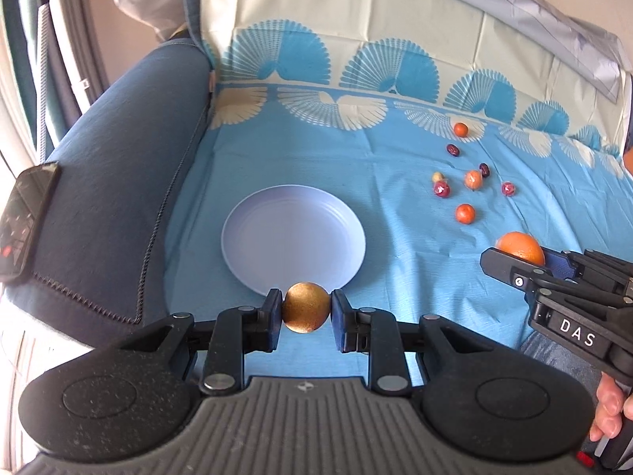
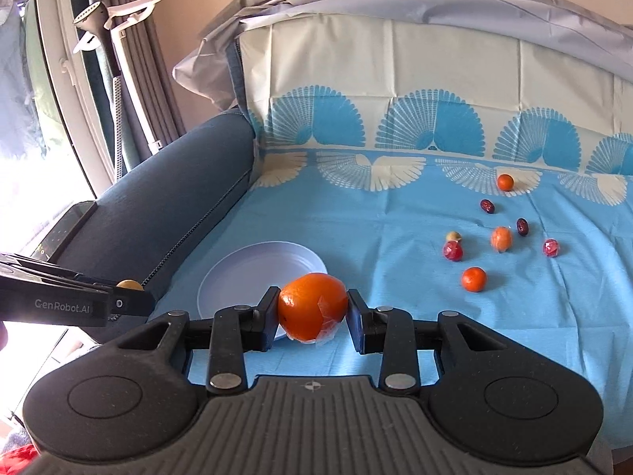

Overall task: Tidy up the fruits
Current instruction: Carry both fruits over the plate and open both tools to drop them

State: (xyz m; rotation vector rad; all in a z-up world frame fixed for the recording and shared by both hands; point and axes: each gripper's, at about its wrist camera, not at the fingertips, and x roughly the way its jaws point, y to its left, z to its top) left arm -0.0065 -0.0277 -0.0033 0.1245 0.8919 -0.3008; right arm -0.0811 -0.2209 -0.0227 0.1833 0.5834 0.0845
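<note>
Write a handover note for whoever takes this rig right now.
Left tool: shut on a golden-brown round fruit, held above the near rim of the plate.
Right tool: shut on a large orange, also beside the plate.
Done: nothing lies in the plate yet.
Left: set both fruits down, then gather the small oranges, dark dates and wrapped red pieces scattered on the blue cloth.

1 plate [image 1: 237,237], 1 big orange [image 2: 312,304], 1 golden-brown round fruit [image 1: 306,312], 3 small oranges [image 1: 465,213], 2 dark dates [image 1: 453,150], 2 red wrapped balls [image 1: 441,189], 1 pale small fruit [image 1: 437,177]
</note>
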